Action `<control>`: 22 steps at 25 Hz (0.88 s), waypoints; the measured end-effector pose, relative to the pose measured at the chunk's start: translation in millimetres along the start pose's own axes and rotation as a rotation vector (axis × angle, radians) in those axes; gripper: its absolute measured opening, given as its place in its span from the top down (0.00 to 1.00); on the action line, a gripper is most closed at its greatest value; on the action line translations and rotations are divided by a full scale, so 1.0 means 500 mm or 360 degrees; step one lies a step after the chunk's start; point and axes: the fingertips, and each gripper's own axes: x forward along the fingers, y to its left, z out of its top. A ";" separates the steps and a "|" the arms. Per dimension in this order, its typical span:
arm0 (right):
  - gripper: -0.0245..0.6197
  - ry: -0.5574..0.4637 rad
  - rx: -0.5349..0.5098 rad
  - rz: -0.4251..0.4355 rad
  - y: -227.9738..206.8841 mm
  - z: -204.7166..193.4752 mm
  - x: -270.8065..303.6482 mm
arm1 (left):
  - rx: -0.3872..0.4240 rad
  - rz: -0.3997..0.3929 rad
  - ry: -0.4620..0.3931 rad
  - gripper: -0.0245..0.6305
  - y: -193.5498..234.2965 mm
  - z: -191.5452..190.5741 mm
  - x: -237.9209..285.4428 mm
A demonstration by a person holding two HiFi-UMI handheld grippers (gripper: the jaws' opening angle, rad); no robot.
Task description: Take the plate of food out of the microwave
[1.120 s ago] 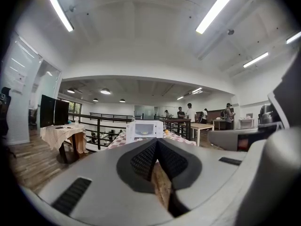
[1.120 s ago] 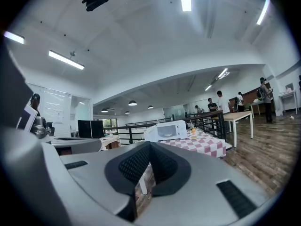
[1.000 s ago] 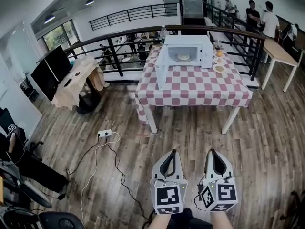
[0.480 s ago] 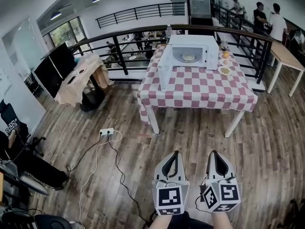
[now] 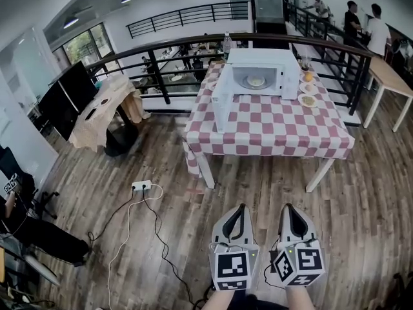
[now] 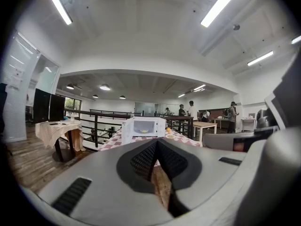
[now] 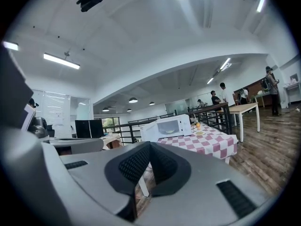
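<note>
Though distant, plate (image 5: 256,81) flat inside camera-facing microwave (image 5: 261,57).

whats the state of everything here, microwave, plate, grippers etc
microwave, on the table, door swung open
plate, inside the microwave, not yet taken out
left gripper, shut, empty, well short of the table
right gripper, shut, empty, well short of the table
power strip, on the floor, cables running from it

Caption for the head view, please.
Left gripper and right gripper, shut and empty, face the open microwave with its plate.
</note>
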 end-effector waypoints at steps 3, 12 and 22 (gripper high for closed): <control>0.97 -0.0003 -0.0001 -0.0010 0.002 0.018 0.066 | 0.0007 -0.0017 0.0002 0.94 0.034 0.016 0.061; 0.97 -0.0016 -0.0004 -0.0070 -0.004 0.053 0.259 | 0.0001 -0.0080 -0.0002 0.94 0.131 0.048 0.244; 0.97 0.0015 0.0013 -0.0134 -0.022 0.050 0.385 | -0.0026 -0.0111 0.0016 0.94 0.200 0.045 0.365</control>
